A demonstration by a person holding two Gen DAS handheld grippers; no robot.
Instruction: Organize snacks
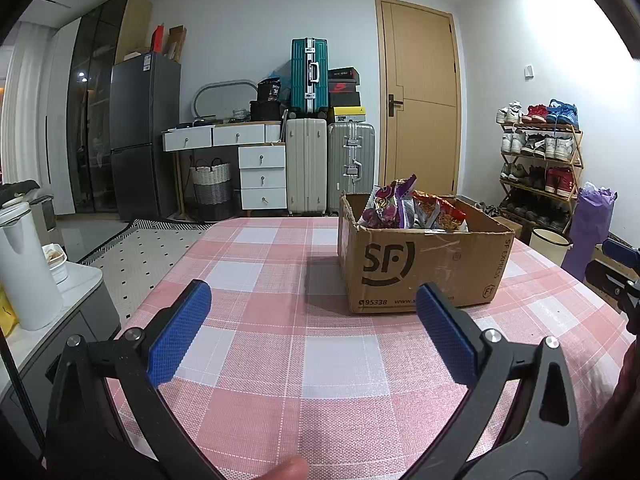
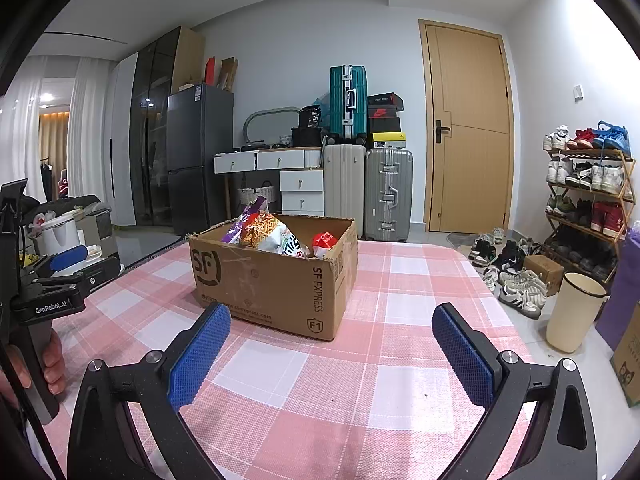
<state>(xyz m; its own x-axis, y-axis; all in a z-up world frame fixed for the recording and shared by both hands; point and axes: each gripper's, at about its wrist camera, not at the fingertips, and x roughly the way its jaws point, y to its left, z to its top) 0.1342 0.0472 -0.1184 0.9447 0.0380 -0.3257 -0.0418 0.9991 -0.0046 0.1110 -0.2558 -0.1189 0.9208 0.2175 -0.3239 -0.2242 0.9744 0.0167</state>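
A brown SF cardboard box [image 1: 420,264] stands on the pink checked tablecloth [image 1: 280,360], its top open. Several snack bags [image 1: 412,206] stick up inside it, purple and red-orange. In the right wrist view the box [image 2: 276,276] holds the snack bags [image 2: 276,236] too. My left gripper [image 1: 314,300] is open and empty, low over the cloth, short of the box. My right gripper [image 2: 330,320] is open and empty, in front of the box's near right corner. The left gripper [image 2: 68,268] shows at the left edge of the right wrist view.
A side counter with a white jug [image 1: 24,264] stands left of the table. A cream bin [image 2: 572,312], loose shoes and a shoe rack [image 2: 588,208] are on the floor to the right. Suitcases [image 2: 368,188], drawers and a fridge line the far wall.
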